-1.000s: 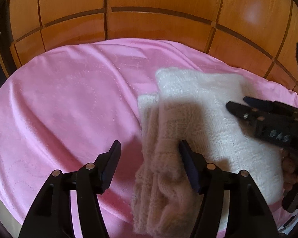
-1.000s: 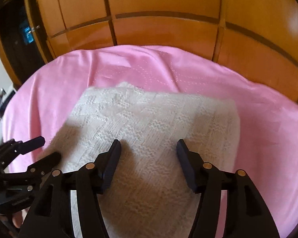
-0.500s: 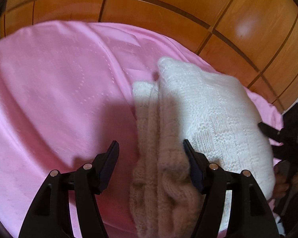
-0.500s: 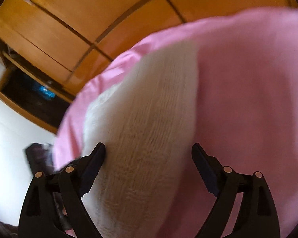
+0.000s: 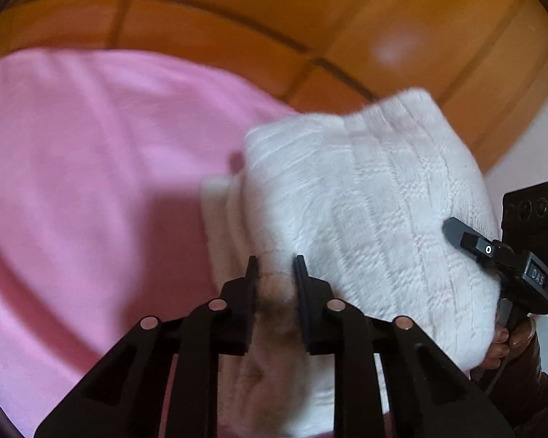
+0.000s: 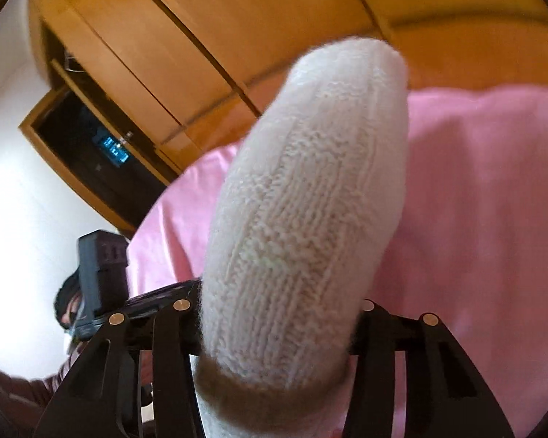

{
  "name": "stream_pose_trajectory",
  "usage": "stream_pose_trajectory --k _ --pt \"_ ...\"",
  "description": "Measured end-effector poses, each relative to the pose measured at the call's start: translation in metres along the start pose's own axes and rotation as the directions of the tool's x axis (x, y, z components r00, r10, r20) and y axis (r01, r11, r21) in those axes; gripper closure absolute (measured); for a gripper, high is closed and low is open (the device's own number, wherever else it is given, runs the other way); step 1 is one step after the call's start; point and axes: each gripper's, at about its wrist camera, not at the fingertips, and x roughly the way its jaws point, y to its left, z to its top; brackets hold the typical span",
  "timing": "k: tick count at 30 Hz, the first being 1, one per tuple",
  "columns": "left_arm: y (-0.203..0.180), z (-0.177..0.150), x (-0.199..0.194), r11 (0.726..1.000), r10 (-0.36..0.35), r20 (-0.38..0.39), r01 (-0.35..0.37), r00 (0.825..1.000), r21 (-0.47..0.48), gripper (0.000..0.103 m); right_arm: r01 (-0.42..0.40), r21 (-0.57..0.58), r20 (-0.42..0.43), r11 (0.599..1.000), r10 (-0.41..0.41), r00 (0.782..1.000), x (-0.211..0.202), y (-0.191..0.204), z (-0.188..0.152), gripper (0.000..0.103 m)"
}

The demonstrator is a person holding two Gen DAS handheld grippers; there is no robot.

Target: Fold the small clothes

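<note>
A folded white knit garment [image 5: 365,200] is held up off the pink sheet [image 5: 91,164]. My left gripper [image 5: 276,266] pinches its thick near-left edge, the jaws closing with a wad of knit squeezed between the pads. In the right wrist view the same garment [image 6: 310,200] bulges up between the jaws of my right gripper [image 6: 277,314], which are closing on its side; the fabric hides the pads. From the left wrist view, one of the right gripper's fingers [image 5: 460,233] lies on the garment's right side, with a hand below it.
Wooden wardrobe doors [image 5: 237,7] stand behind the bed. The pink sheet [image 6: 475,200] spreads to the right of the garment. A dark open niche with a blue display [image 6: 109,149] sits at the left, beside a white wall.
Both grippers went from open around the garment lying flat to closed on it. The garment has risen off the sheet and both views have tilted upward.
</note>
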Motion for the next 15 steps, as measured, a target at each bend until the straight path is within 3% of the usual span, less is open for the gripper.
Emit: stream_pose_trajectory --k 5,9,12,15 --pt "-0.102 0.028 0.054 0.978 -0.101 -0.059 0.11 0.993 0.176 0.087 0.09 -0.006 0.113 0.996 -0.088 0.99 -0.075 -0.021 0.004 0.058" --pt "-0.188 0.041 0.117 0.949 -0.131 -0.127 0.161 0.983 0.271 0.086 0.187 0.089 0.2 0.978 -0.201 0.959 -0.138 -0.073 0.001 0.058" --pt "-0.246 0.038 0.171 0.927 -0.093 -0.194 0.156 0.977 0.342 0.086 0.249 0.198 0.223 0.948 -0.291 0.93 -0.174 -0.126 -0.008 0.058" --pt "-0.287 0.009 0.228 0.884 0.059 -0.27 0.075 0.961 0.461 0.085 0.329 0.326 0.177 0.886 -0.399 0.9 -0.192 -0.183 -0.03 0.057"
